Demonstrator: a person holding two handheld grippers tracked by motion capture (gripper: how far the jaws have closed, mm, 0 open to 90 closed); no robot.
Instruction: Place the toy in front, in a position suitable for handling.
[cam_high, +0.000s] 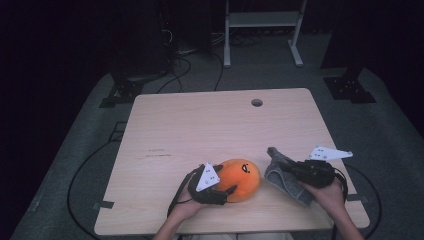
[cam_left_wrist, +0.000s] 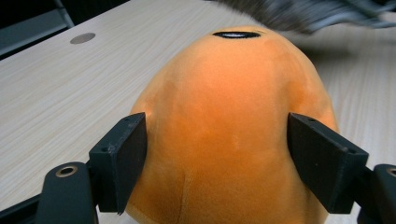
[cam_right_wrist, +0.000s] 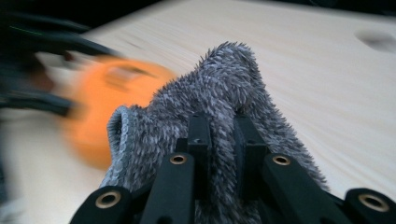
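**Cloth lifted, plush steadied**

The right claw (cam_right_wrist: 218, 140) is clenched on the grey cloth (cam_right_wrist: 219, 93), holding it just off the counter (cam_high: 200, 125) beside the orange plush (cam_high: 240, 178); the left claw (cam_left_wrist: 217, 154) straddles the plush at the near edge, pads against its sides; wiping looks imminent; next, the cloth must be brought onto the plush while the left keeps it from rolling.

In the left gripper view the orange plush toy (cam_left_wrist: 229, 135) is cut off at the bottom edge; the grey cloth (cam_left_wrist: 322, 14) at the far right is blurred and cropped by the top edge; in the right gripper view the toy (cam_right_wrist: 109, 107) and left gripper (cam_right_wrist: 32, 70) are smeared, details unreadable; the cloth's (cam_right_wrist: 224, 116) near part lies hidden behind the jaws.
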